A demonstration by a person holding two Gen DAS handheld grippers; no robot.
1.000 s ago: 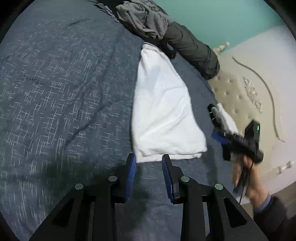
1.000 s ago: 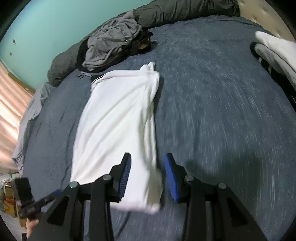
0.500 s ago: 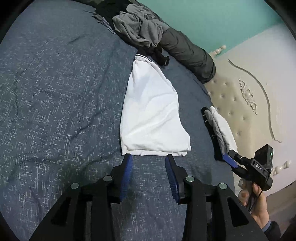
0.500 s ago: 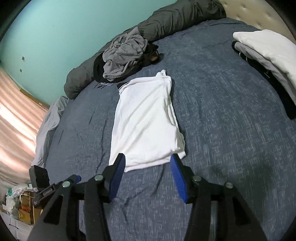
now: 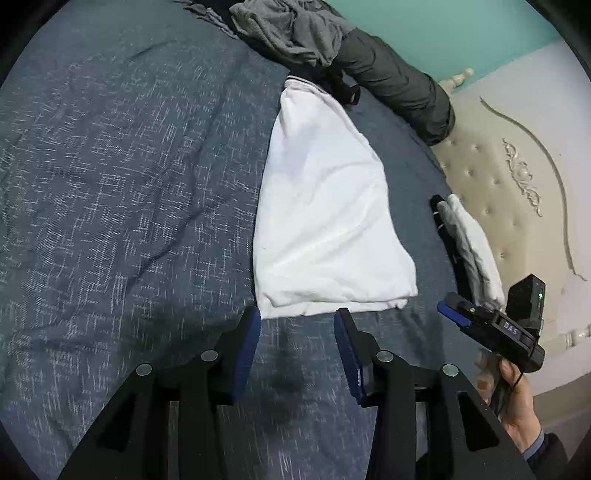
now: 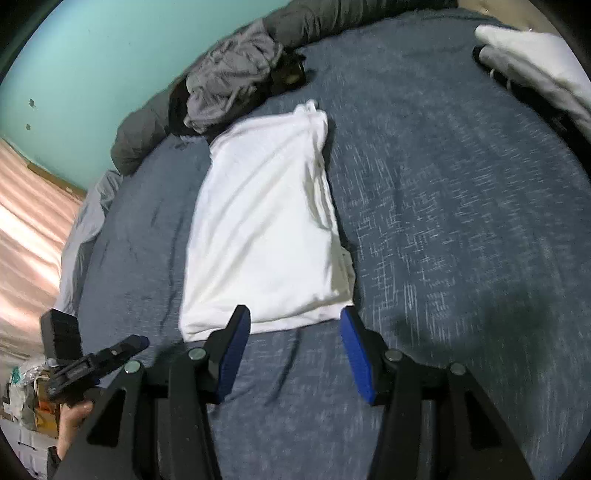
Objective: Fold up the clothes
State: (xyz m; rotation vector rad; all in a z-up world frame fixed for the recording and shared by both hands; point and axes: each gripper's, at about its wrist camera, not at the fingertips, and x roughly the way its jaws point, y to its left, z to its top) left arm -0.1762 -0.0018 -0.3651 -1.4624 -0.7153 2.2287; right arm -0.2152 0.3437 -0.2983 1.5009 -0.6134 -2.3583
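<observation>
White cotton shirt (image 5: 328, 221), folded lengthwise into a long narrow panel, flat on the dark blue flecked bedspread (image 5: 122, 192), collar end toward twelve o'clock, hem toward six o'clock. Left claw (image 5: 297, 314) just short of the hem at six o'clock, blue pads apart at a middling width and opening, nothing between them but bedspread; one pad tip overlapping the hem's corner in the left wrist view, contact not clear. Right claw (image 6: 291, 317) likewise at the hem's near edge, blue pads set at a moderate gap, bare cloth of the bed between them, no grip on the shirt. Crumpled grey garment (image 5: 295, 29) heaped at twelve o'clock beyond the collar, against a long dark grey rolled bolster (image 5: 399, 85). Small stack of folded white and black clothes (image 5: 469, 243) at three o'clock near the cream tufted headboard (image 5: 517, 177). Teal wall (image 6: 92, 62) behind the bed. Bare hand (image 5: 517, 398) at four o'clock around the other claw's handle.
</observation>
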